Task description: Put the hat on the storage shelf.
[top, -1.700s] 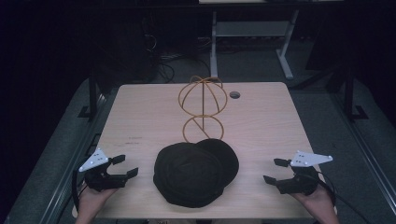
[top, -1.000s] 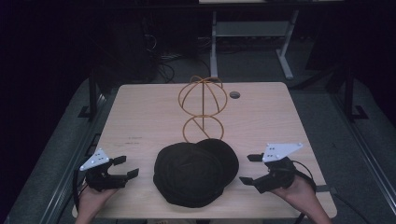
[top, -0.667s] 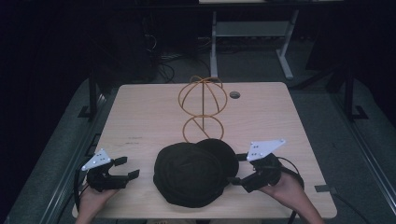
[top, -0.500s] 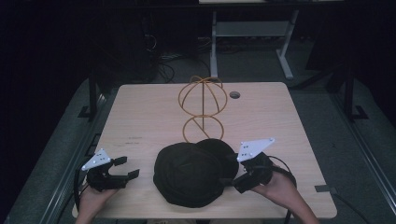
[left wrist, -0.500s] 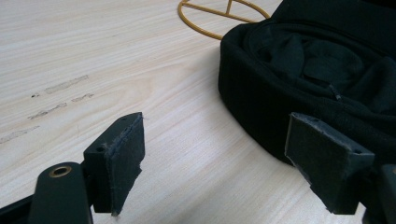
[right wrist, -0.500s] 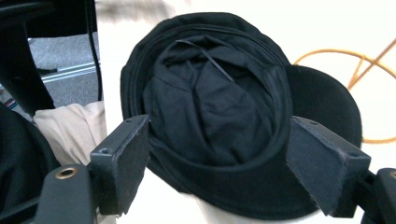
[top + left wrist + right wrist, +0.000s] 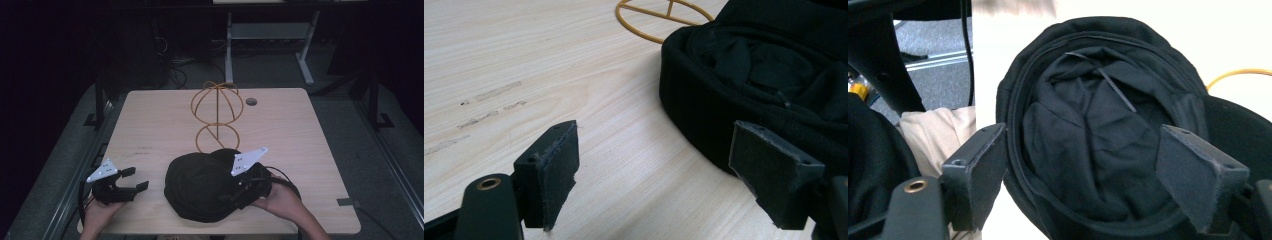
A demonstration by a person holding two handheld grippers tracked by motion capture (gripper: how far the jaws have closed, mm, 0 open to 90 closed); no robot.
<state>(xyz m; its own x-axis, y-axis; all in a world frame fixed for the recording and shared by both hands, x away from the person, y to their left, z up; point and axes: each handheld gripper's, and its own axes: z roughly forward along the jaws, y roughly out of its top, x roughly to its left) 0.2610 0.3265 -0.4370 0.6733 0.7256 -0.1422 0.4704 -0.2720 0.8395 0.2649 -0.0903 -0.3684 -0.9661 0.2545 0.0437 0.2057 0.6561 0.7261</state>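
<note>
Matt black cloth cap (image 7: 202, 187), soft and creased, smooth pale wood-grain table (image 7: 150, 125), glossy yellow wire stand (image 7: 217, 117), rough-padded gripper jaws

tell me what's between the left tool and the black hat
Only bare table. In the high view the left tool sits apart from the hat; the left gripper view shows plain wood between its open jaws and the hat's rim.

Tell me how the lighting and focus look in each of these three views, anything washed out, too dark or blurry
High view: the room around the table is nearly black, and the black hat reads as a flat dark mass. Left gripper view: evenly lit, wood grain sharp, the gold wire stand soft at the top. Right gripper view: the tabletop is blown out to white, but the hat's lining folds are clear.
</note>
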